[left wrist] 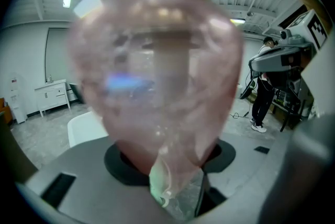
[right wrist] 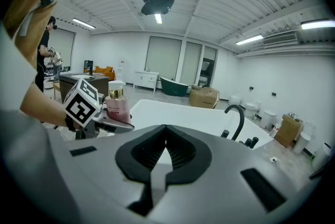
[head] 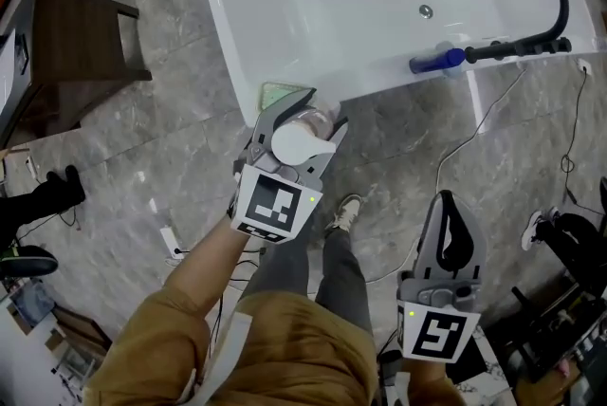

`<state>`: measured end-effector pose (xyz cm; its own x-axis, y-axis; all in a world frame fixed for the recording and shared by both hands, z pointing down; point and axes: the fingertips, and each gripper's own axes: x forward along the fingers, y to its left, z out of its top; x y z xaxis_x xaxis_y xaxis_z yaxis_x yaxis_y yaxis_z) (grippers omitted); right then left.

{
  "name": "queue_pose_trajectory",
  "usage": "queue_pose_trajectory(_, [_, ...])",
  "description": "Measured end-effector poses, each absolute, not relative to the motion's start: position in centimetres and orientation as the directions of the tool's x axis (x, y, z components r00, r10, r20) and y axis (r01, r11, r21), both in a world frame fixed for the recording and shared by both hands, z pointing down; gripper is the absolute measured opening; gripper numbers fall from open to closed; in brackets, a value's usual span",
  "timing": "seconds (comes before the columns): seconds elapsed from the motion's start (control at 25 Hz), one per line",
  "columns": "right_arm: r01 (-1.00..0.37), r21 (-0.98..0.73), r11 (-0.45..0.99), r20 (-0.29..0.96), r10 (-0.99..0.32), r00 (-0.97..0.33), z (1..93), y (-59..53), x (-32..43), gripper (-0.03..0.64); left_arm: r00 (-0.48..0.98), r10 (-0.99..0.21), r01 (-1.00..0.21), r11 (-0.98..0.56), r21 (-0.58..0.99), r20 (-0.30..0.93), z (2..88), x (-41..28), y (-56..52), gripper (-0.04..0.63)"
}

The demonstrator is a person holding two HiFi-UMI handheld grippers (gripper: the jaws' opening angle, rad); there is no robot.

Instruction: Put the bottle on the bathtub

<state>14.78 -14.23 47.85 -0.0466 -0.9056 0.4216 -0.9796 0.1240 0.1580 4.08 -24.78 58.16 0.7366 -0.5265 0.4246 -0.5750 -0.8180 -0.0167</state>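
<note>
A pink translucent bottle [head: 300, 140] with a white cap and gold collar is clamped in my left gripper [head: 313, 115], which is shut on it. It hangs over the near rim of the white bathtub [head: 228, 34], at its front-left corner. The bottle [left wrist: 157, 76] fills the left gripper view, its base down between the jaws. The right gripper view shows the bottle [right wrist: 116, 105] upright beside the left gripper's marker cube [right wrist: 82, 105], with the bathtub [right wrist: 178, 113] behind. My right gripper [head: 453, 229] is shut and empty, low over the floor to the right, away from the tub.
A black faucet [head: 555, 1] and a blue object [head: 434, 62] sit on the tub's near rim at right. A green pad [head: 281, 95] lies on the rim under the left gripper. A dark wooden stool [head: 76, 44] stands left. Cables [head: 493, 110] trail on the floor.
</note>
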Motion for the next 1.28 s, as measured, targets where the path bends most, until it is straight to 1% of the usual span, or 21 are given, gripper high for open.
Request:
queue_pose_trajectory(0.44, [-0.981,0.157,0.116,0.465,-0.885,-0.03,51.7,-14.3,15.1,0.005,0.736,-0.508,-0.56,-0.829,-0.02,0.447,63.2,5.4,-26.7,0.239])
queue_pose_trajectory(0.68, [-0.984,0.149,0.095,0.489,-0.872,-0.01,53.1,-14.6,15.5,0.006,0.723,-0.497,-0.554,-0.832,-0.027,0.481,65.8,6.0,-28.0,0.239])
queue_pose_trajectory(1.28, [-0.987,0.16,0.032,0.525,-0.849,0.058,55.4,-14.5,17.7,0.006,0.74,-0.457,-0.517,-0.856,-0.018,0.493,69.2,9.7,-30.4,0.239])
